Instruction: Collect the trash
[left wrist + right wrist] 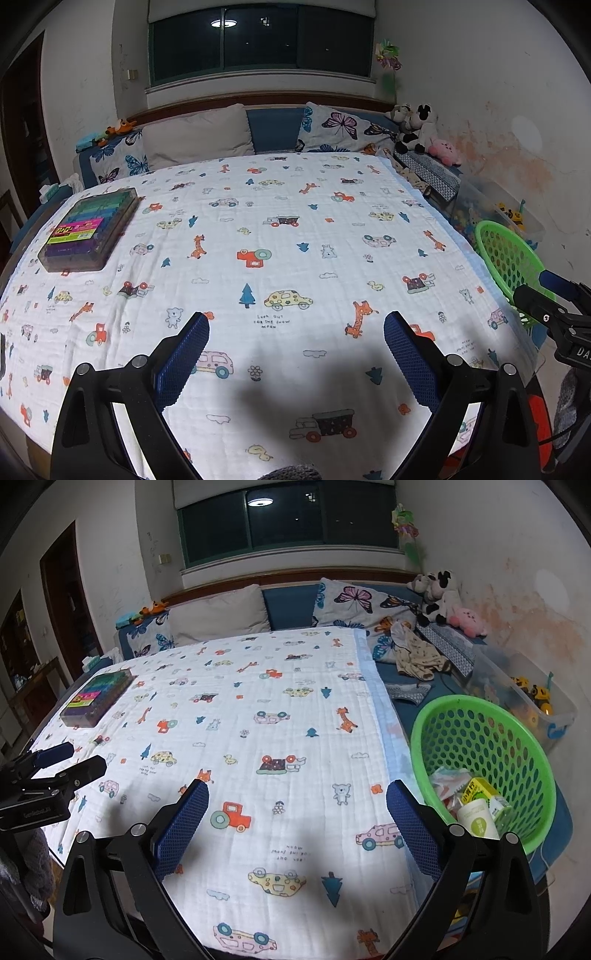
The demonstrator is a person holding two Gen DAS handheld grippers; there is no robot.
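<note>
Hovering side by side over the near end of the bed, both grippers point toward the headboard. Left gripper (296,363): jaws spread wide, nothing between the blue pads (183,363), only the printed blanket (280,206) below. Right gripper (297,834): likewise spread, empty, held level above the blanket's right half, its right finger close beside the basket rim.

Green basket (495,716) sits off the blanket's right edge, tilted so its mouth faces the bed. Trash lies inside it: a white paper cup (478,818), a yellow-green carton (480,790), crumpled wrappers (448,779) behind them.

From the left wrist view, the right gripper's tip shows at far right, just in front of the basket. From the right wrist view, the left gripper appears at far left, over the blanket's left edge.

Clear case of coloured pens (88,230) rests on the blanket's far left corner, well apart from both grippers. Pillows (197,136) and plush toys (421,129) line the headboard.
</note>
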